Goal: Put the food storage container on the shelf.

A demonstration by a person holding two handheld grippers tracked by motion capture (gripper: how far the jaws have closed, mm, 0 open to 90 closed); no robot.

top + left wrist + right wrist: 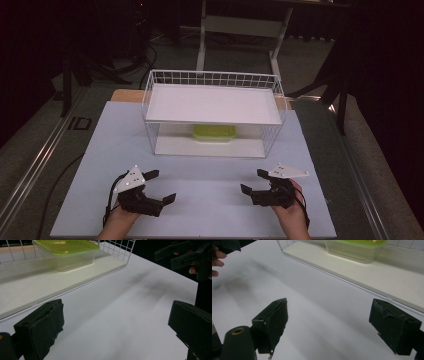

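A clear container with a green lid (214, 133) (65, 253) (355, 249) sits on the lower shelf of a white wire rack (213, 117), under the rack's white top board. My left gripper (161, 186) (116, 325) rests low over the table's front left, open, nothing between its black jaws. At the front right my right gripper (253, 181) (329, 325) is also open and holds nothing. Both point inward and toward the rack, well short of it. The left gripper view catches the right gripper (186, 257) at its top right.
A pale sheet (200, 170) covers the table, with bare room between the grippers and the rack. Behind the table stand a white desk frame (240, 30) and dark stands on the floor. Metal rails (35, 160) run along both sides.
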